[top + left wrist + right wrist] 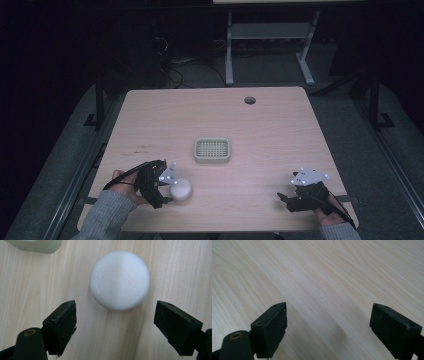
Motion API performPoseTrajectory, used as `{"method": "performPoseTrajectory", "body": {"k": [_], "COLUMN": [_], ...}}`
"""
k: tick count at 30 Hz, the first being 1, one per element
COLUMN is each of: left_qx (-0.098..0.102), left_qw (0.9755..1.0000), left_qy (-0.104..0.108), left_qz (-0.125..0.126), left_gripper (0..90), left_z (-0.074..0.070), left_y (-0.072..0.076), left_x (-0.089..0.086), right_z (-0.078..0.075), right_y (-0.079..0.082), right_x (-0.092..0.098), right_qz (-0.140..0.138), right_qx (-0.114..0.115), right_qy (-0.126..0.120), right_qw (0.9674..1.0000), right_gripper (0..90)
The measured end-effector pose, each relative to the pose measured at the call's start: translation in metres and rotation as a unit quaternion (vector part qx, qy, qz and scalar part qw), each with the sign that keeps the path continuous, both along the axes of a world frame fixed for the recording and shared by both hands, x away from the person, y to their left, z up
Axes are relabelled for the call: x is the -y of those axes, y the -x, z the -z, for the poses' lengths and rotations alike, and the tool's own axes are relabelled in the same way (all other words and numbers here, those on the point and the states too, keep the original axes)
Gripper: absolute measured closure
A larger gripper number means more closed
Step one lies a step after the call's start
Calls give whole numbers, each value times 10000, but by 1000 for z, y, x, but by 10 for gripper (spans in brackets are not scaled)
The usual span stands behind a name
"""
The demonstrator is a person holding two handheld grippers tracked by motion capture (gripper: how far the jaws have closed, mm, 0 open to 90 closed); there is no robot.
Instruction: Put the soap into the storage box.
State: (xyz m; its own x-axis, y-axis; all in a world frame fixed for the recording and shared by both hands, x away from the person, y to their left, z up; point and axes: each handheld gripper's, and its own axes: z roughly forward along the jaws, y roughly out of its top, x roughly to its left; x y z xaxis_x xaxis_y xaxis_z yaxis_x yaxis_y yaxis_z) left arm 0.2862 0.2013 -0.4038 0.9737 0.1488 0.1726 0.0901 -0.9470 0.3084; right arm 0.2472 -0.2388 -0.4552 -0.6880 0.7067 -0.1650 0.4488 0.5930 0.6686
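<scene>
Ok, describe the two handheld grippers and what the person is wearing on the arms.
Both are black. The left gripper and right gripper each carry a grey three-cornered plate with white dots on top and trail a black cable. Each has two blocky black jaws with small screw holes. Grey knit sleeves cover the forearms.

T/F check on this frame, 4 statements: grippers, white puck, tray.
1. The left gripper is shut on the white round puck. False: its jaws stand open, the puck lies just ahead of them on the table.
2. The grid-bottomed tray sits near the table's middle. True.
3. The right gripper holds the tray. False: it is open over bare wood.
4. The puck lies outside the tray. True.
</scene>
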Motion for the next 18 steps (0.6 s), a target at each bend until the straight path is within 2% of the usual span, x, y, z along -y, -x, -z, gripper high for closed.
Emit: {"method": "performPoseTrajectory", "body": {"k": [9, 18], "left_qx": [-115, -249], "left_qw": [9998, 9992], "left_qy": [-41, -175], "left_qz": [156, 267], "left_gripper": [181, 181], "left_z": [-1, 3], "left_y": [-4, -10], "left_x": [9, 20], "right_z": [0, 0], "right_y": [0, 0], "right_x": [0, -1], "right_qz": [-16, -37], "right_qx": [28, 23], "right_qy": [-9, -24], "right_qw": [10000, 10000], "right_gripper": [139, 139]}}
